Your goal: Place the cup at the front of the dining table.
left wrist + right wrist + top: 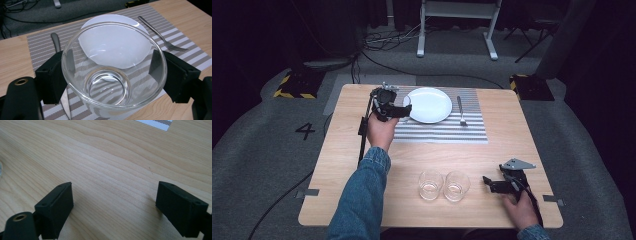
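Observation:
My left gripper [398, 111] is shut on a clear drinking glass [406, 103], held tilted just left of the white plate [428, 105] over the striped placemat [439, 131]. In the left gripper view the glass [110, 87] sits between both black pads [156, 61] of the left gripper [111, 61], with the plate [110, 18] behind it. My right gripper [490, 183] rests near the table's front right and is open. In the right gripper view its jaws [116, 195] stand wide apart over bare wood.
A fork [460, 111] lies right of the plate, and a utensil handle [55, 40] lies left of it. Two more glasses [430, 185] [456, 186] stand side by side near the front edge. The wooden table [512, 130] has bare room on the right.

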The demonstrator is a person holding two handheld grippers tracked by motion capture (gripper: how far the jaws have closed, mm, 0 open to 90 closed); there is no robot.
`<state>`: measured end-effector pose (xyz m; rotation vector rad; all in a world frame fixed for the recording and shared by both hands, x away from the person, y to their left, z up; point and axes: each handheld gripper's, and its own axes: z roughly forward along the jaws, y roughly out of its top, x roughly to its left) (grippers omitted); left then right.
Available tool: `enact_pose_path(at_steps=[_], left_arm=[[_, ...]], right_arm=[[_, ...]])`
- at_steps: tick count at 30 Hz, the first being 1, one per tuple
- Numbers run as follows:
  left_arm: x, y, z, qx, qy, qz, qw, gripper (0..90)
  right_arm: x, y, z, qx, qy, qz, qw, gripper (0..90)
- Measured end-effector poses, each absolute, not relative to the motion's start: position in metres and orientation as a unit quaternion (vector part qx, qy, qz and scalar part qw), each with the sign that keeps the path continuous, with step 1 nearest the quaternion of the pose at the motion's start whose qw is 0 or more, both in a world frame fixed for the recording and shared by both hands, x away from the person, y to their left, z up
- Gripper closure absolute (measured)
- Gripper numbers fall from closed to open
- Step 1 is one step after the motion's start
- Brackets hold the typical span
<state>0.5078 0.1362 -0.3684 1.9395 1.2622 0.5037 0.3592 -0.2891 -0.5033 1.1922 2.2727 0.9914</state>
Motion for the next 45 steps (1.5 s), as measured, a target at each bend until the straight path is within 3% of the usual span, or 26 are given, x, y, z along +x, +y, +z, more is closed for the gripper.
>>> enact_pose_path(at_steps=[9, 45], left_arm=[[0.528, 0.134, -0.390, 0.776, 0.510, 0.171, 0.328, 18.3], [0.555, 0.137, -0.429, 0.800, 0.515, 0.144, 0.270, 18.1]], right_arm=[[0.359, -0.289, -0.503, 0.424, 0.811, 0.354, 0.195, 14.5], [0.359, -0.289, -0.503, 0.426, 0.809, 0.354, 0.195, 14.7]])
